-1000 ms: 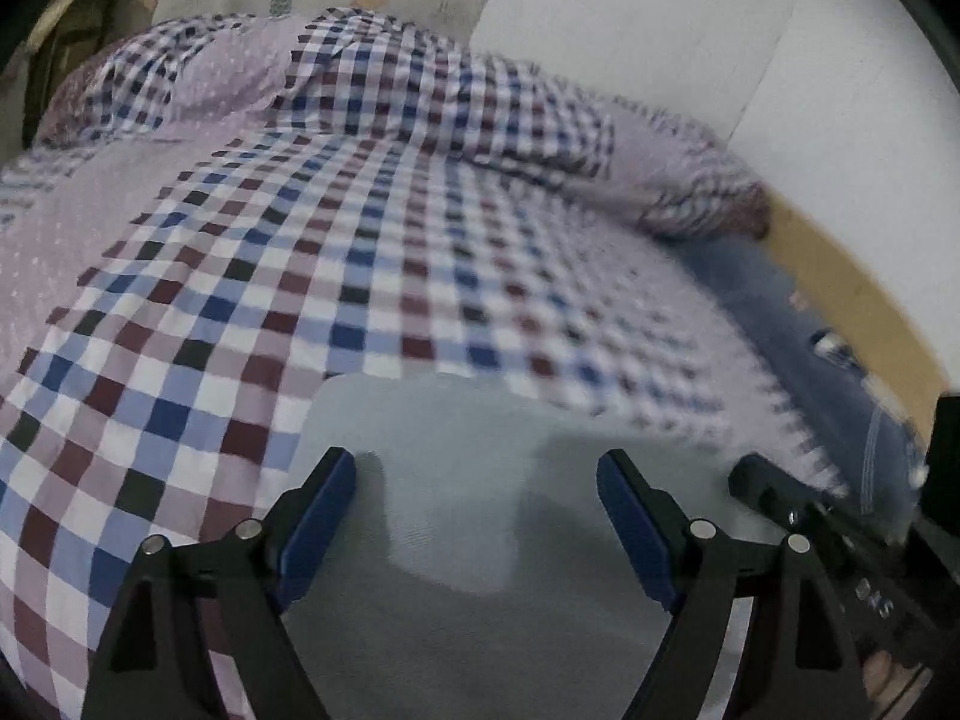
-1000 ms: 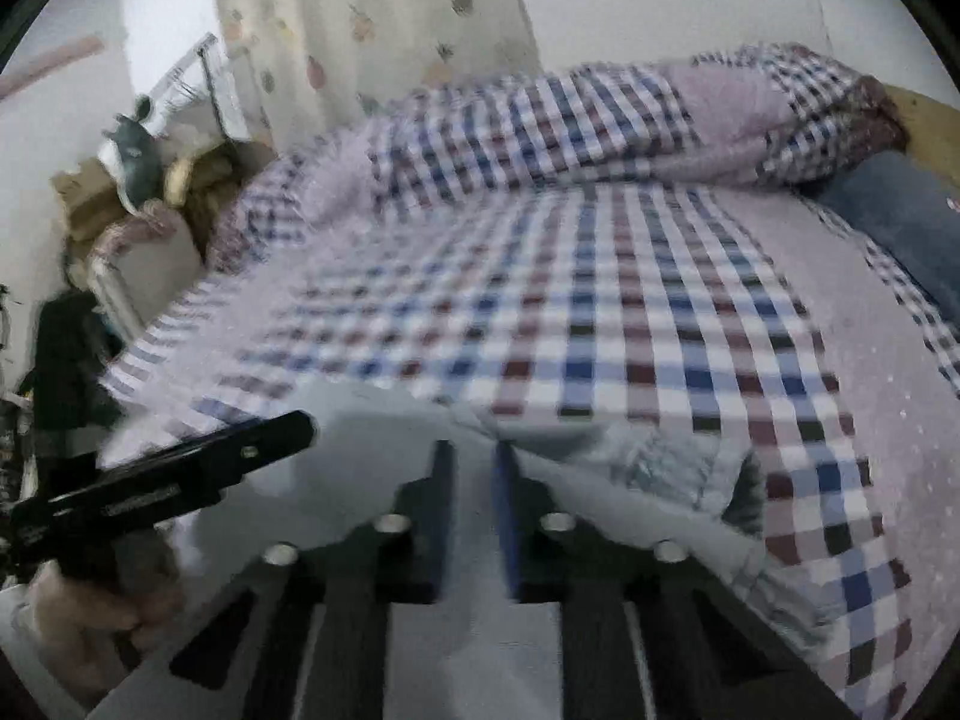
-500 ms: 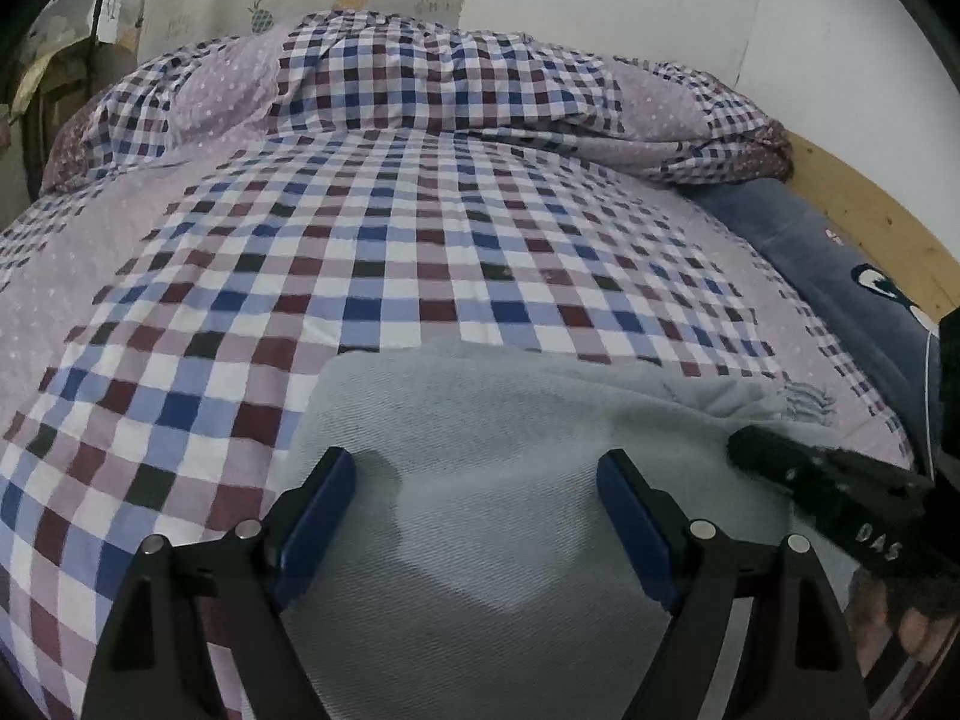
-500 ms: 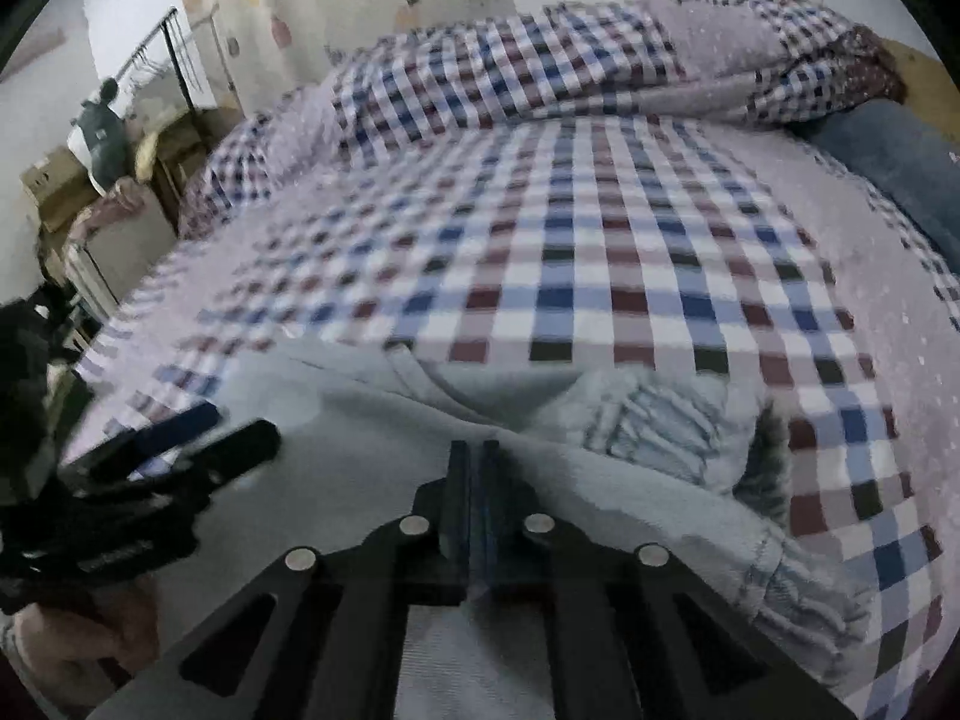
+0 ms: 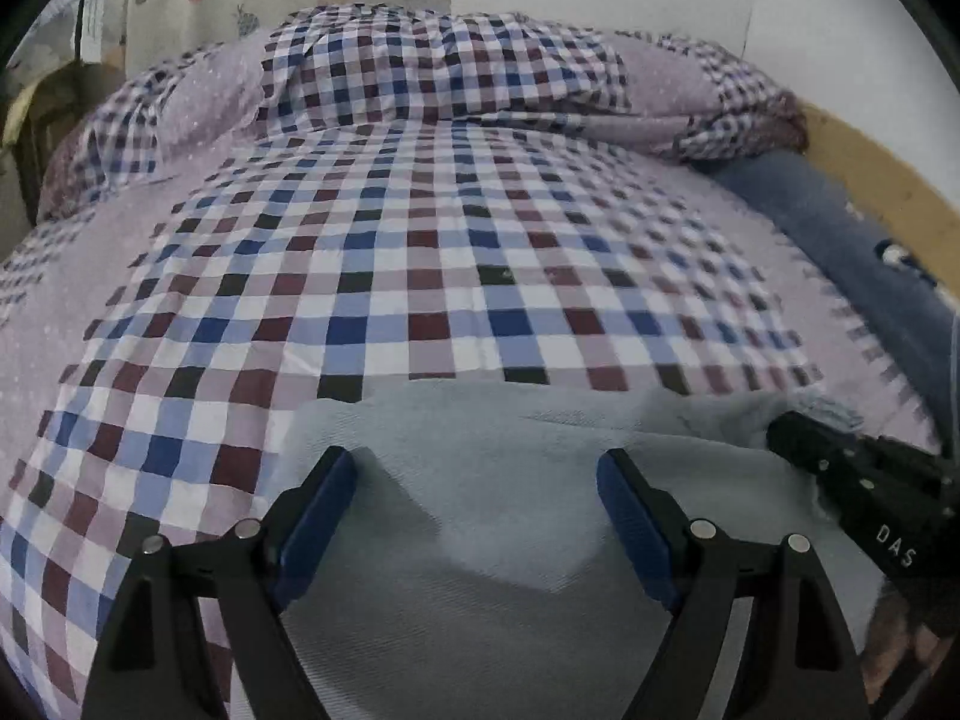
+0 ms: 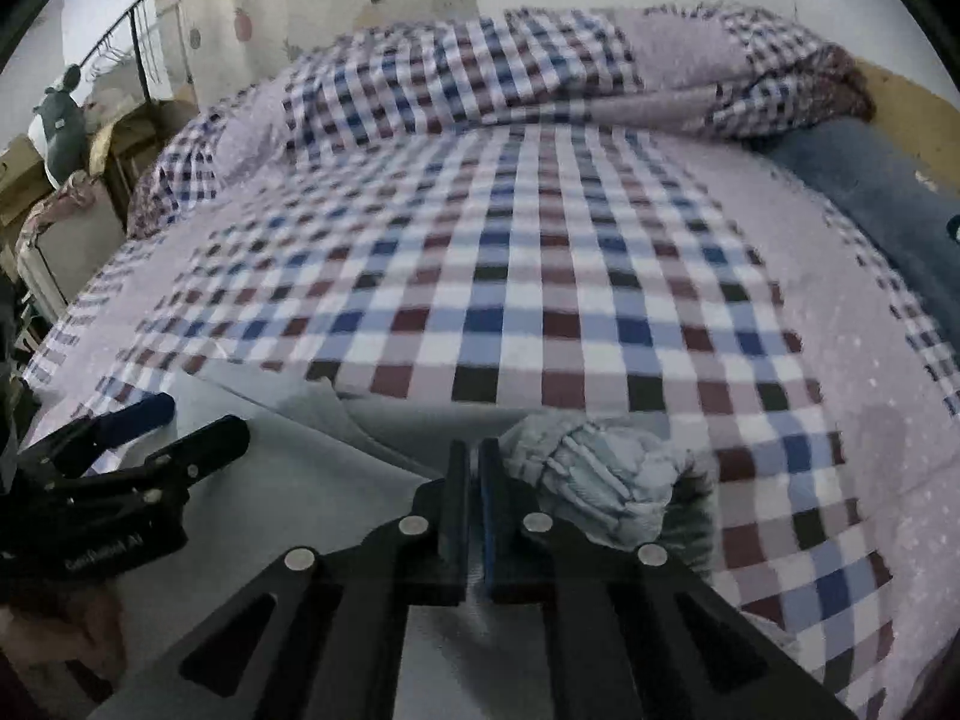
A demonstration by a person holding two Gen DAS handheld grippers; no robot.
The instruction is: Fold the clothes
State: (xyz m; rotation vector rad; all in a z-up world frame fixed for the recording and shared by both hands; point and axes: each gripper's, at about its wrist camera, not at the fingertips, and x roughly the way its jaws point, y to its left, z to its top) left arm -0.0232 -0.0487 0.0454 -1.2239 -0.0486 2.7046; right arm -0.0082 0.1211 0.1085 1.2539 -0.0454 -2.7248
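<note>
Pale grey garment (image 5: pixel 480 480) flat on checked bed (image 5: pixel 420 276), left tool (image 5: pixel 477 507) spread apart above it, right tool (image 6: pixel 474 510) clamped on garment.

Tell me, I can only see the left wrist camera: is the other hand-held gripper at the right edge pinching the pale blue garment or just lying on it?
Observer: Pinching. The right wrist view shows the right hand-held gripper shut, fingers pressed together on the pale blue garment.
Operator: Is anything scrunched up next to it?
Observer: Yes, a ribbed cuff lies crumpled just right of its fingers, against the checked bedcover.
Operator: What's past the left side of the bed?
Observer: A black clothes rack stands by the wall there.
</note>
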